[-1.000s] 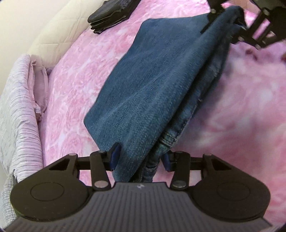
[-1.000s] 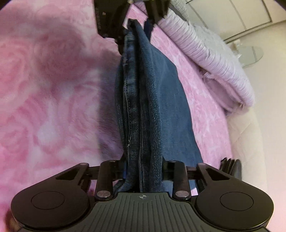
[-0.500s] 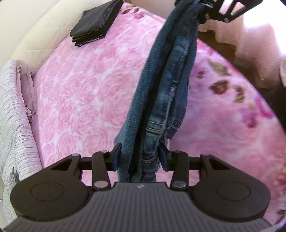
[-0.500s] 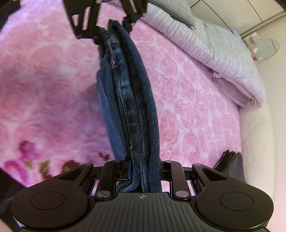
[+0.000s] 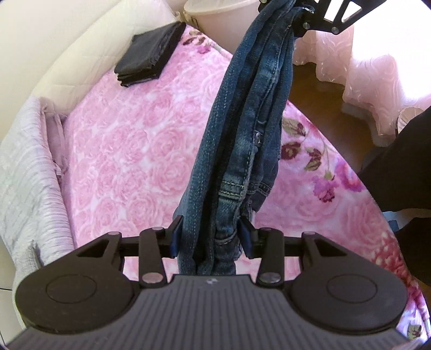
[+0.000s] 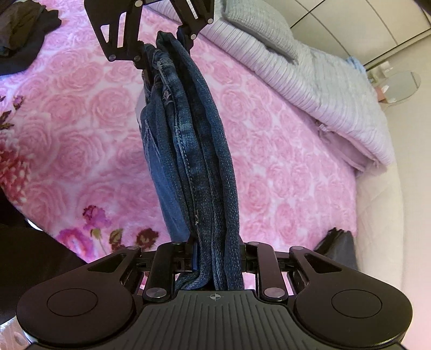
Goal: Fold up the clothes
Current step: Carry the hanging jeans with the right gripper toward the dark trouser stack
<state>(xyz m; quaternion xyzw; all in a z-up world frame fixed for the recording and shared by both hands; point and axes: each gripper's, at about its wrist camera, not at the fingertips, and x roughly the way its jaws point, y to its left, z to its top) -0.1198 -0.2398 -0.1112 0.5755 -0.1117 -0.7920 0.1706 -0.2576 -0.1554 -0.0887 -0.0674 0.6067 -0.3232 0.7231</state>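
Folded blue jeans (image 5: 242, 140) hang stretched between my two grippers, off the pink rose blanket (image 5: 129, 150). My left gripper (image 5: 211, 237) is shut on one end, its blue pads pressing the bunched denim from both sides. At the top of that view, the right gripper (image 5: 296, 24) grips the far end. In the right wrist view, the jeans (image 6: 199, 161) run up from my right gripper (image 6: 218, 258), shut on the layers, to the left gripper (image 6: 159, 45). The hanging lower part of the jeans is hidden behind the top edge.
A stack of folded black clothes (image 5: 148, 51) lies near the cream quilted bed edge (image 5: 89, 35). Lilac striped bedding (image 6: 309, 80) lines one side. Dark clothes (image 6: 21, 32) lie on the blanket. A pale tub (image 5: 215, 16), pink curtains (image 5: 377, 67) and a person's dark sleeve (image 5: 404, 161) stand beside the bed.
Both grippers have risen with the jeans. The denim that spread as a slanting sheet down toward the blanket now hangs as a narrow bundle, and the bed looks farther below.
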